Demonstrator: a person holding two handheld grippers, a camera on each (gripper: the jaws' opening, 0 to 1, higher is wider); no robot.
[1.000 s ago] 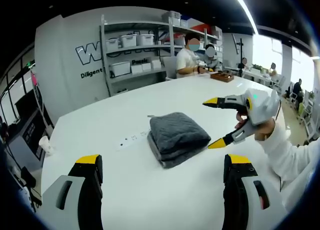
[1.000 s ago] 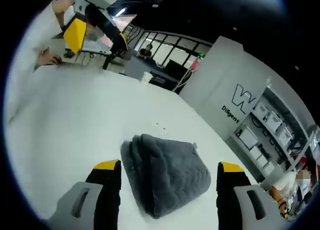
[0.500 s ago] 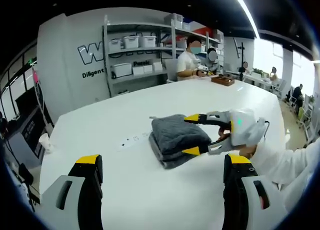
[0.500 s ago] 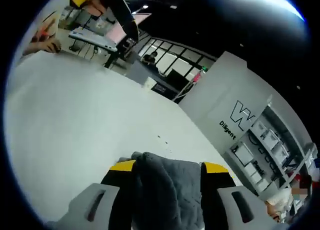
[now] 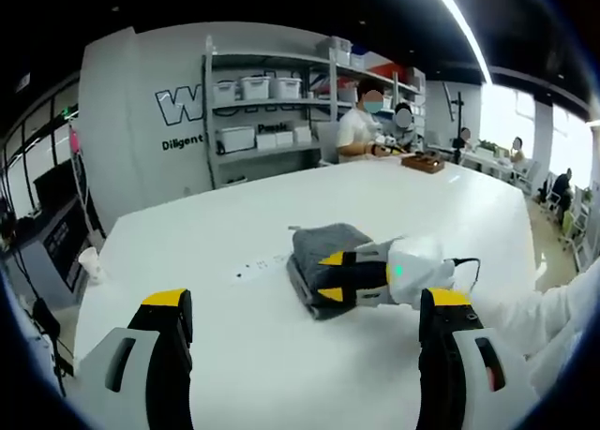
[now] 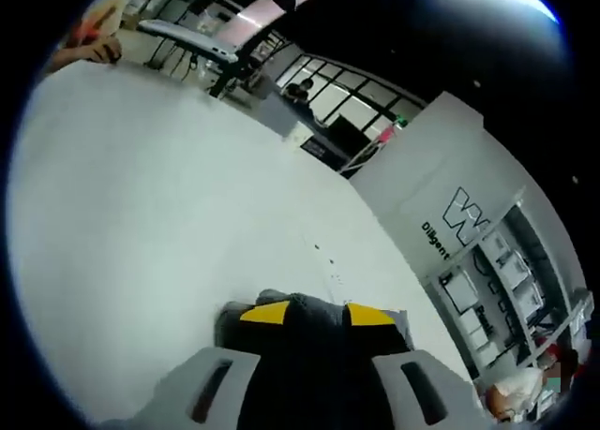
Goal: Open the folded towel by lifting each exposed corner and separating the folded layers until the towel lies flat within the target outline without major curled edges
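A dark grey towel (image 5: pixel 323 247), folded into a thick pad, lies mid-way across the white table (image 5: pixel 234 355). My right gripper (image 5: pixel 330 275) reaches in from the right, and its yellow-tipped jaws are narrowed over the towel's near right edge. In the right gripper view the towel (image 6: pixel 236 316) bulges out beside the jaws, and the right gripper (image 6: pixel 319 312) pinches the grey fold between its tips. The left gripper (image 5: pixel 308 299) hangs back above the table's near side, wide open and holding nothing.
A white sleeve (image 5: pixel 534 308) follows the right gripper. Shelves with bins (image 5: pixel 262 88) line the back wall; people sit at the table's far end beside a wooden tray (image 5: pixel 419 163). A paper cup (image 5: pixel 91 261) stands at the left edge. A laptop (image 6: pixel 183 37) lies far off.
The right gripper came in from the right, slid over the towel's edge and narrowed its jaws onto the fold. The left gripper stayed open and barely moved.
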